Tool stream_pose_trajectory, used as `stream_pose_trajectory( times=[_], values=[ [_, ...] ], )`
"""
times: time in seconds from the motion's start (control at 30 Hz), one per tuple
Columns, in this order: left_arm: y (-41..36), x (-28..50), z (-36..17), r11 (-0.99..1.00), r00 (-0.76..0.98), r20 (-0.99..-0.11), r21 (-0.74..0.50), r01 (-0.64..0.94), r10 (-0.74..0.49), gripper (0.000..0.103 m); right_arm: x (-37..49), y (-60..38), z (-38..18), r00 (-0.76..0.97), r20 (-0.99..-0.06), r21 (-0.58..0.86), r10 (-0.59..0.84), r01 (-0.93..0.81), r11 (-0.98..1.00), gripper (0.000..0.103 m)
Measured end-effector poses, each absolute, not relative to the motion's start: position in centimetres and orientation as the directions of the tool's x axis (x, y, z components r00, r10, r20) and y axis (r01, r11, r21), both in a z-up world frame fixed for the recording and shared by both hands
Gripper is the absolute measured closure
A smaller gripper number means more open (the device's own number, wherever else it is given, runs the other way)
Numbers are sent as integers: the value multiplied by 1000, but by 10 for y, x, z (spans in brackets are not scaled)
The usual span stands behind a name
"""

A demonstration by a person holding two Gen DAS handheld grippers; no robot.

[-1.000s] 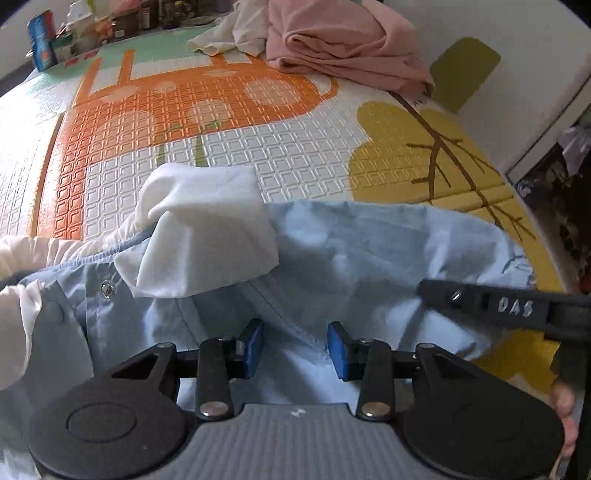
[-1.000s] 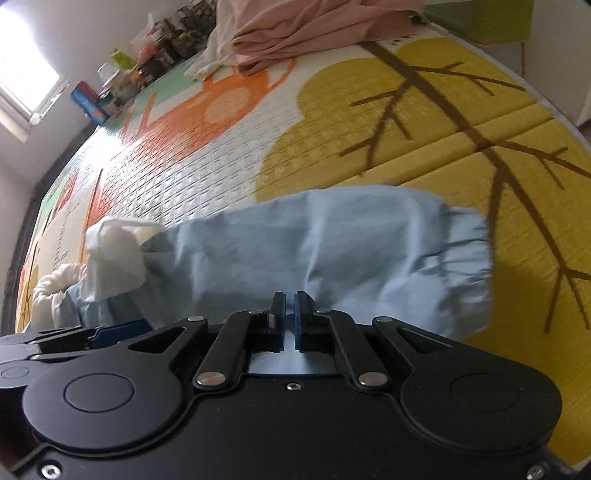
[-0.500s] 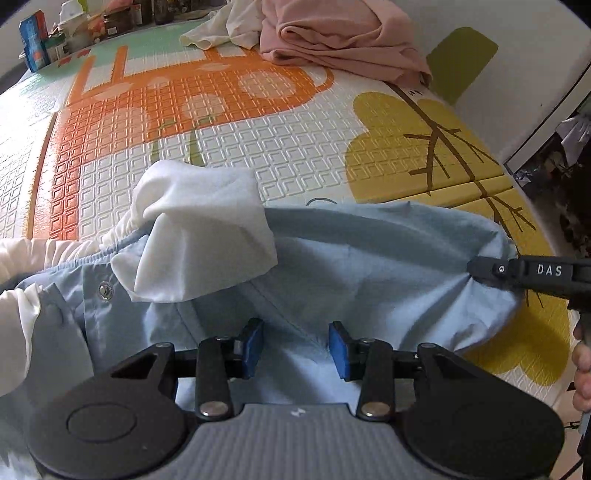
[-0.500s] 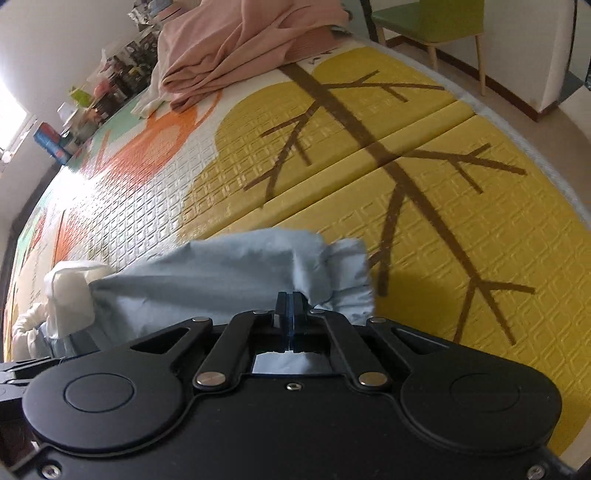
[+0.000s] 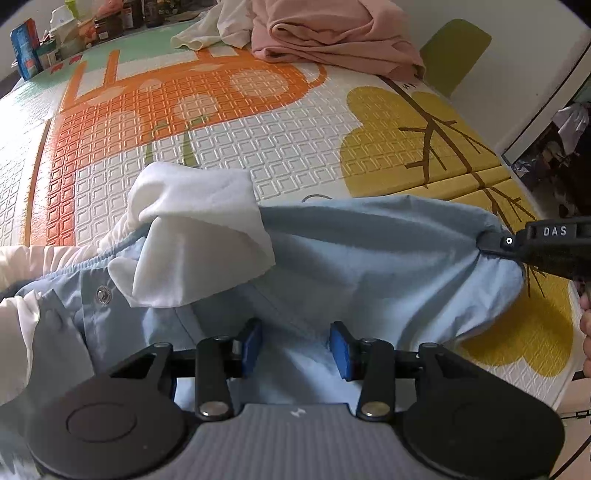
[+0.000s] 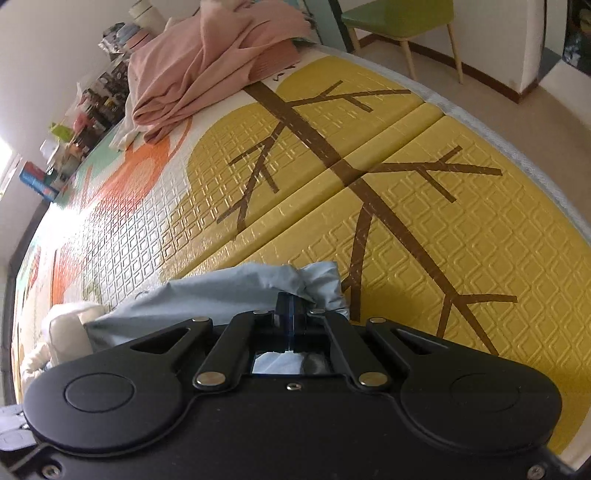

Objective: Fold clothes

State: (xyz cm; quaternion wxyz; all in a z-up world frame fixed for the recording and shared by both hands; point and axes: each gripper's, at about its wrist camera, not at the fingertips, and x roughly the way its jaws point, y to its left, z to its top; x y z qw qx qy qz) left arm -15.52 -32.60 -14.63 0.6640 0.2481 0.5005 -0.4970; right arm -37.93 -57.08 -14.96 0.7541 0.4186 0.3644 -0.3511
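A light blue garment (image 5: 369, 258) with a white collar piece (image 5: 195, 229) and a snap button lies on the patterned foam mat (image 5: 258, 140). My left gripper (image 5: 295, 343) hovers over the garment's near part. Its blue pads stand apart and are opening slightly, with cloth lying beneath the gap and nothing pinched. My right gripper (image 6: 290, 299) is shut on a bunched end of the blue garment (image 6: 221, 295). In the left wrist view the right gripper (image 5: 487, 242) holds that end stretched out to the right, over the yellow tree print.
A pink clothes pile (image 5: 332, 33) and a white cloth (image 5: 207, 33) sit at the mat's far edge, with boxes and jars (image 5: 37, 48) at the far left. A green chair (image 6: 399, 18) stands beyond the mat. The mat's right edge drops to the floor.
The right gripper has drawn the blue garment's end further right, pulling the cloth taut and bunching it at the pads. The left gripper has stayed over the same spot.
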Motion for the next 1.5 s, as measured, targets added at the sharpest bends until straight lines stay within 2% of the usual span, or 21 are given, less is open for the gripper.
stream_pose_trajectory(
  times=[0.17, 0.27, 0.33, 0.53, 0.83, 1.07, 1.3, 1.43, 1.5],
  values=[
    [-328, -158, -145, 366, -12, -909, -180, 913, -416, 46, -379, -570, -147, 488, -845, 386, -219, 840, 381, 103],
    [-328, -160, -144, 367, -5, -907, -175, 913, -421, 43, -381, -565, -137, 514, -829, 416, -220, 830, 371, 100],
    [-328, -161, -143, 367, -5, -905, -177, 913, -425, 43, -384, -560, -128, 532, -815, 434, -230, 823, 366, 96],
    [-320, -153, -130, 371, -51, -874, -258, 892, -484, 47, -394, -539, -104, 583, -773, 482, -251, 796, 365, 96],
    [-304, -182, -109, 192, -140, -835, -280, 940, -533, 47, -392, -503, -94, 608, -763, 495, -221, 768, 406, 95],
    [-293, -205, -120, 123, -197, -850, -291, 949, -488, 47, -375, -477, -111, 589, -793, 478, -157, 760, 440, 95],
    [-282, -216, -136, 84, -222, -869, -286, 954, -443, 46, -372, -475, -138, 510, -845, 408, -158, 808, 425, 95],
    [-278, -222, -141, 46, -237, -878, -281, 959, -415, 43, -373, -478, -148, 478, -859, 373, -185, 831, 412, 103],
    [-277, -224, -143, 27, -241, -881, -275, 961, -407, 42, -372, -480, -149, 466, -860, 354, -207, 838, 416, 103]
  ],
)
